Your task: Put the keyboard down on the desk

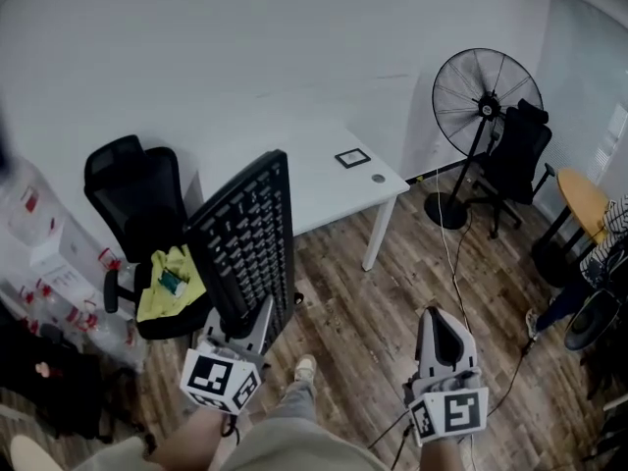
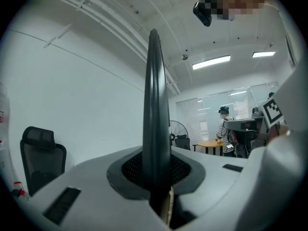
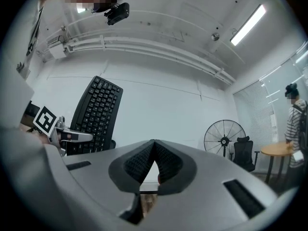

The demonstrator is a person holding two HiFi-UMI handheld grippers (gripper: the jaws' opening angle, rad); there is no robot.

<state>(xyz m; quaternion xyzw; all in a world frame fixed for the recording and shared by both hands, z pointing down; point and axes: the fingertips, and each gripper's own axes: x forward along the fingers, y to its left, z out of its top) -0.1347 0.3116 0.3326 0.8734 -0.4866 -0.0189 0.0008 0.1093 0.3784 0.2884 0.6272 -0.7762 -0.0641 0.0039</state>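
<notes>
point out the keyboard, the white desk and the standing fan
keyboard (image 1: pixel 245 238), head view, middle of its key field
white desk (image 1: pixel 329 196), head view, bare part of its top
standing fan (image 1: pixel 488 108), head view, hub of its round cage

Black keyboard (image 1: pixel 245 238), white desk (image 1: pixel 324 189), yellow cloth (image 1: pixel 172 285)
</notes>
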